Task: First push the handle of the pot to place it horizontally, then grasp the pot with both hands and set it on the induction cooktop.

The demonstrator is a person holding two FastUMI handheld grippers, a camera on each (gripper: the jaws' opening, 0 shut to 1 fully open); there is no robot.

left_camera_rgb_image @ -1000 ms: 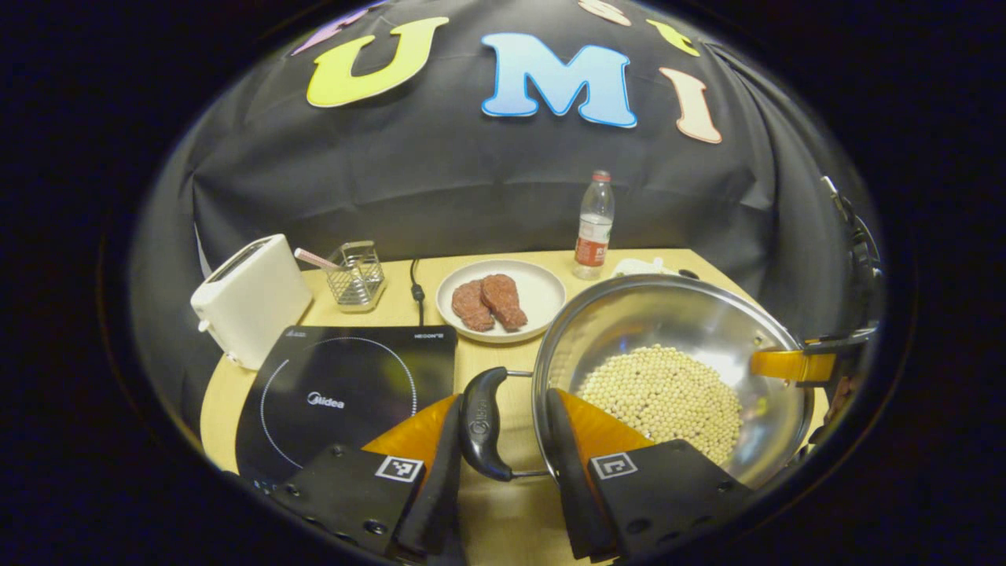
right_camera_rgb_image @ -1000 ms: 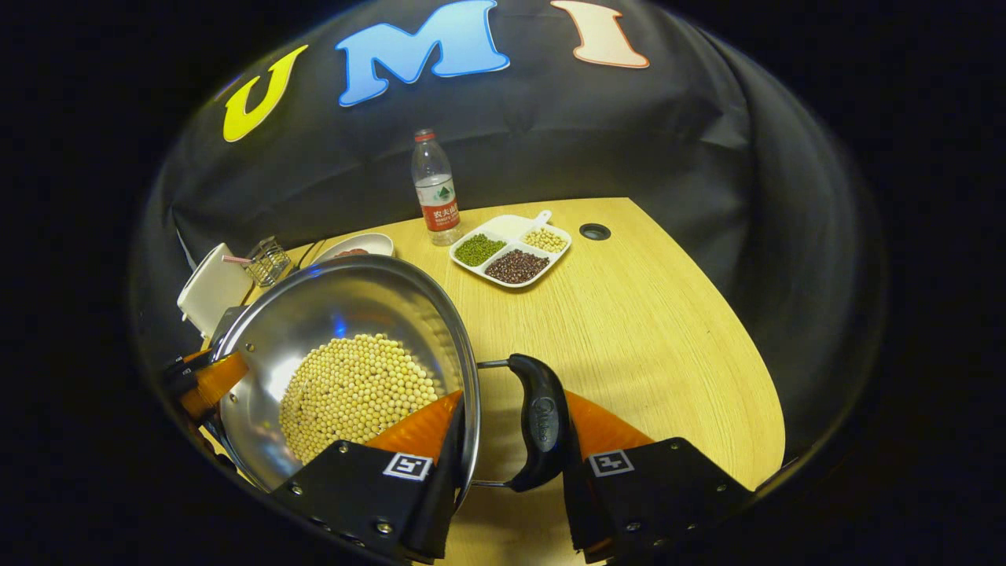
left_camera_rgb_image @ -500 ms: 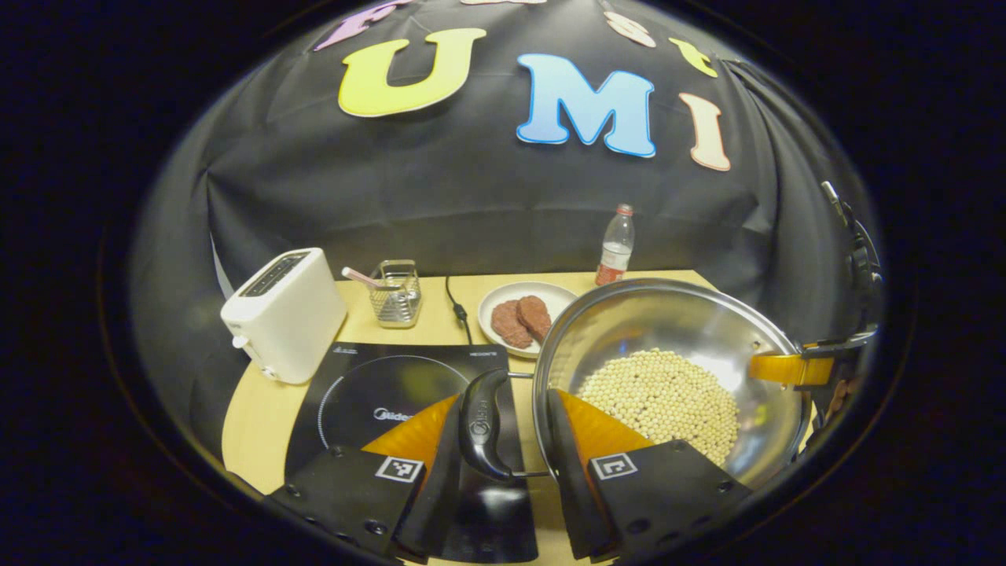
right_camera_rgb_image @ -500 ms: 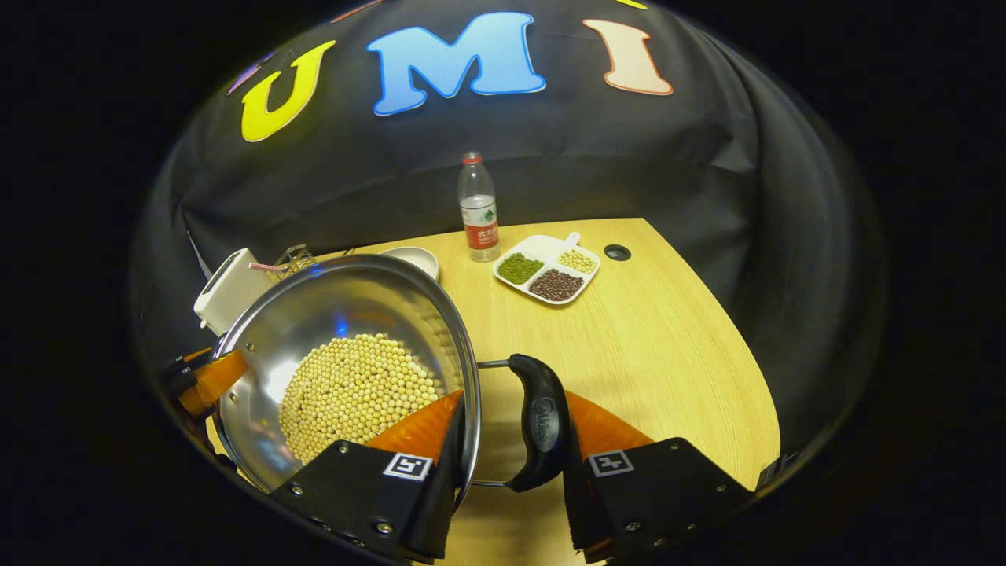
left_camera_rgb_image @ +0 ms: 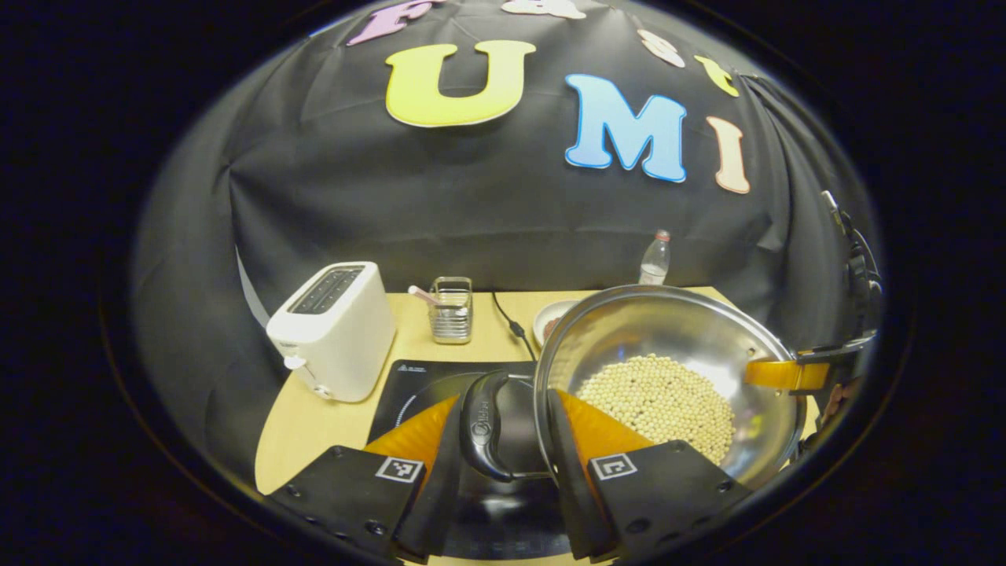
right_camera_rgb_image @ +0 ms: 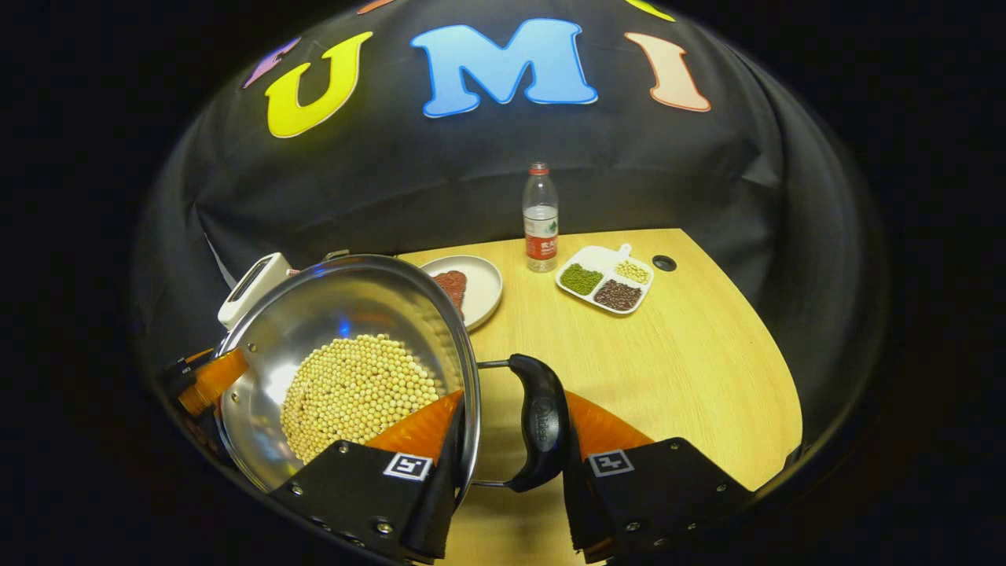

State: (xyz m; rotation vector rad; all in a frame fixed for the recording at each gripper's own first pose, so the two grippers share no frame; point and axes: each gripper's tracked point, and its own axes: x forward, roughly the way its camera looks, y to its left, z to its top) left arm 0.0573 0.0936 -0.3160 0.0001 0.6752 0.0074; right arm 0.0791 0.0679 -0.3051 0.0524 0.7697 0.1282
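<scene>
Pot (left_camera_rgb_image: 668,369) hangs gripped between left tongs (left_camera_rgb_image: 503,448) and right tongs (right_camera_rgb_image: 511,448).

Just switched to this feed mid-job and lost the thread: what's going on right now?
A person is carrying the round steel pot full of pale beans with both grippers. The left gripper clamps the pot's rim beside one black loop handle, the right gripper likewise at the opposite handle. The pot hangs over the black induction cooktop, not yet set down.

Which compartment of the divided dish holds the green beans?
In the right gripper view, the leftmost compartment of the divided dish holds the green beans. The near-right one holds dark reddish beans, the small back one pale beans.
</scene>
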